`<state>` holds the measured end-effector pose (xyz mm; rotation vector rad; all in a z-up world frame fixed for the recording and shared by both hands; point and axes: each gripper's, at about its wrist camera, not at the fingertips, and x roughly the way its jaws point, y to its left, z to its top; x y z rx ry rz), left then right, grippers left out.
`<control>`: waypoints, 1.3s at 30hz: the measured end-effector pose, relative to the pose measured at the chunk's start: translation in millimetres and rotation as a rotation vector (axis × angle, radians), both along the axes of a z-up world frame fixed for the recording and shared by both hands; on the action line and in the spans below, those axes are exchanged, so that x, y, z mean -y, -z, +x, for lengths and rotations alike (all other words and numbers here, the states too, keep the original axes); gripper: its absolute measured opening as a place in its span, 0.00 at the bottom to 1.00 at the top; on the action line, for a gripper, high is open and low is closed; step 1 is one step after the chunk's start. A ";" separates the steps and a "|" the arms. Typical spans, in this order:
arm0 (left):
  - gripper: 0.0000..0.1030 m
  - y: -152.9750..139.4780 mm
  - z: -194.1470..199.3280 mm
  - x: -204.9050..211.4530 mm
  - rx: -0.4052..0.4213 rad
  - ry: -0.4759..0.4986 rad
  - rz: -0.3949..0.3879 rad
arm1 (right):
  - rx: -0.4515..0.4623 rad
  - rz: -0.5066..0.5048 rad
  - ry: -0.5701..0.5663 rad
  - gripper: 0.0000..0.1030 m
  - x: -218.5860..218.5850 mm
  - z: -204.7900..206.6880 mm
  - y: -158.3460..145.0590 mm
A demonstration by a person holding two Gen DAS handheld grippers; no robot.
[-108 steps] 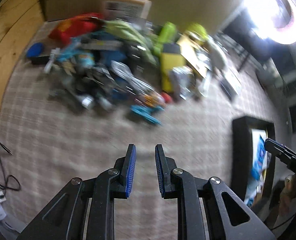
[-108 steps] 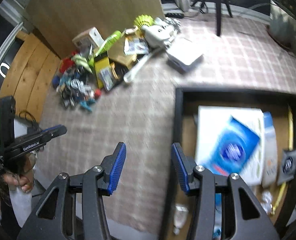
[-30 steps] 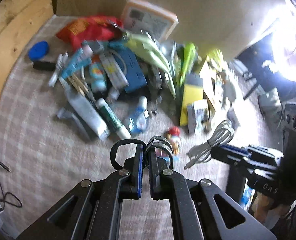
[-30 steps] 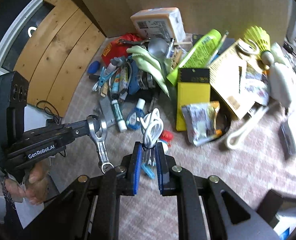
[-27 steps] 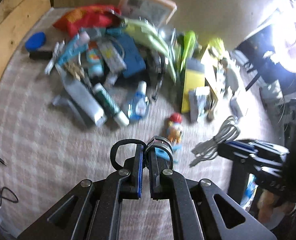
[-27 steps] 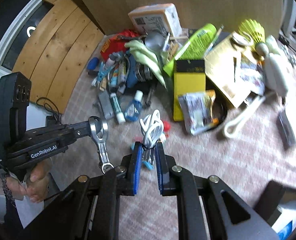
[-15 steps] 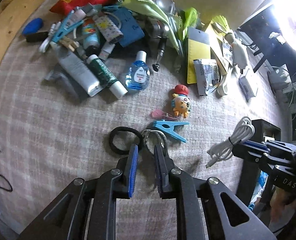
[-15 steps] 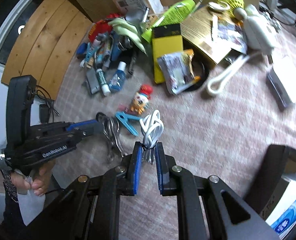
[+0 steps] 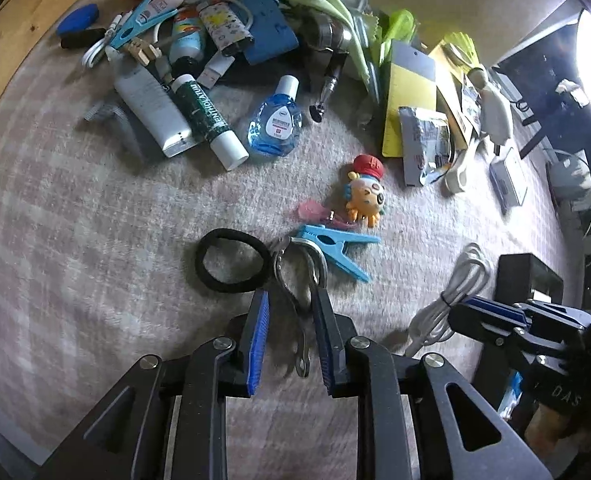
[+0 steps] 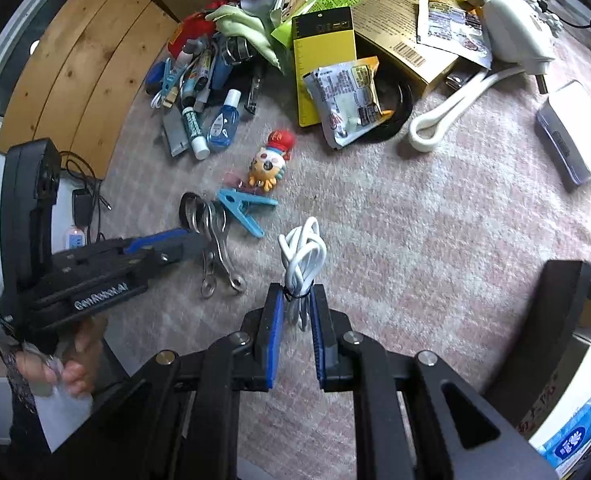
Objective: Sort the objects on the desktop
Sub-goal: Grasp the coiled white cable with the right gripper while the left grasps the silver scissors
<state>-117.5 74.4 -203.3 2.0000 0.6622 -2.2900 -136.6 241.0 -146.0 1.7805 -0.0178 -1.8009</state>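
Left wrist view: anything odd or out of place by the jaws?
Yes. The metal wrenches lie on the cloth between the opening pads of the left gripper, one ring end over the blue clothespin and beside the black hair tie.

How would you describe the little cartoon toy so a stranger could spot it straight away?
Start at the heap of clutter by the wooden wall, then look just in front of it on the pink checked cloth. The cartoon toy lies there alone, above the blue clothes peg. Only it has an orange body, a face and a red cap.
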 end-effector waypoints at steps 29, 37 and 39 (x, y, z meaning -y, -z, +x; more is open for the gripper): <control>0.21 -3.2 0.9 -13.1 -0.008 -0.059 -0.036 | -0.043 0.071 0.064 0.26 23.8 5.7 30.9; 0.19 -8.1 20.7 1.4 -0.016 -0.053 0.022 | -0.012 0.051 0.090 0.25 6.6 15.5 30.2; 0.19 -11.9 30.9 1.5 -0.022 -0.044 0.037 | -0.008 0.039 0.094 0.25 1.1 21.2 28.3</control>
